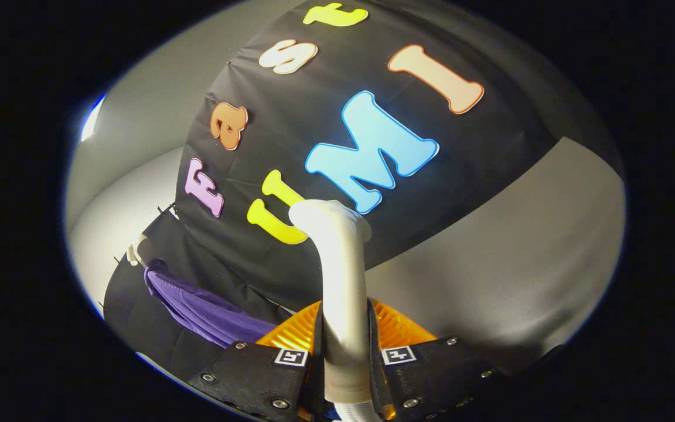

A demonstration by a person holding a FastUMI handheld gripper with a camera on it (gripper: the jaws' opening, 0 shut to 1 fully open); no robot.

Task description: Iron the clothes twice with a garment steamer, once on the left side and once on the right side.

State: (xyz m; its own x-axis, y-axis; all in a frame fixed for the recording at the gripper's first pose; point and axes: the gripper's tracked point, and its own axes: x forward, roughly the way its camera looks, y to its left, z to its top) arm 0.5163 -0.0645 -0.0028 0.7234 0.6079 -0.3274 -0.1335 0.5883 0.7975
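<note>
Steamer clamped in hand-held gripper, purple garment beside.

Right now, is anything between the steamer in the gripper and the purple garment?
Nothing visible. The gripper is shut on the white steamer handle; the purple garment hangs on a hanger off to one side, with bare black cloth between.

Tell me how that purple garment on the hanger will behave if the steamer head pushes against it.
The purple garment hangs in soft folds from a hanger, so it's probably floppy and light, likely to swing or bunch rather than resist. The tongs are shut on the white steamer handle, which looks rigid enough to press with.
</note>
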